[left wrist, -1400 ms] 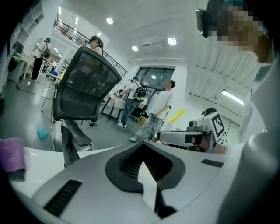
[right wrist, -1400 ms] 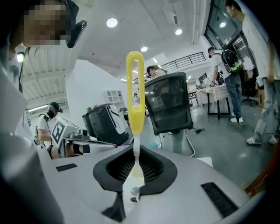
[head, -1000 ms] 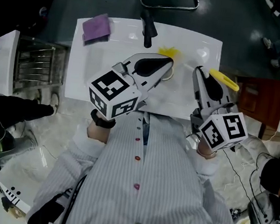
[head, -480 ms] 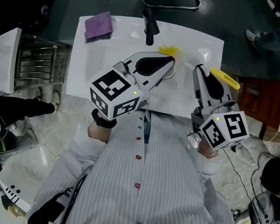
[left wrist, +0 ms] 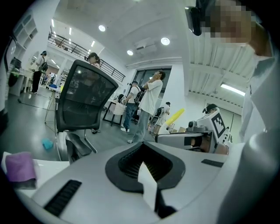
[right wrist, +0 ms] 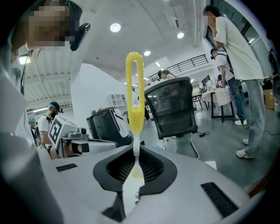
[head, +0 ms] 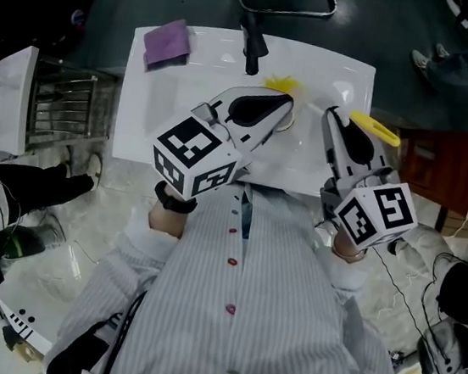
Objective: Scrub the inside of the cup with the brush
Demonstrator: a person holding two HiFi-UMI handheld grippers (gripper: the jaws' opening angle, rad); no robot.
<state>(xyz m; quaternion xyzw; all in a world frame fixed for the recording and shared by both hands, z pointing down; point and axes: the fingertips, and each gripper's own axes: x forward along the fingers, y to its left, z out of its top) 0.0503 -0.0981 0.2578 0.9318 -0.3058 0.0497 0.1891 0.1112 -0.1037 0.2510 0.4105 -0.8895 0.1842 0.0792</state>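
**Two thin grips that scrubbing could break**

The left gripper (left wrist: 146, 179) has its jaws together on a thin white strip. This appears to be the wall of the cup (head: 284, 128), low over the white basin (head: 152, 128), though the gripper hides most of the cup in the head view. The right gripper (right wrist: 133, 175) is clamped on the narrow white neck of the brush (right wrist: 134, 87), whose yellow looped handle sticks out past the jaws. Cup and brush sit apart, so scrubbing looks not yet begun.

A pinch on one wall could let the cup swing or buckle once the brush pushes inside. The slim neck may also twist between the pads, tipping the brush off line. If the handle end leads, no bristles reach the cup
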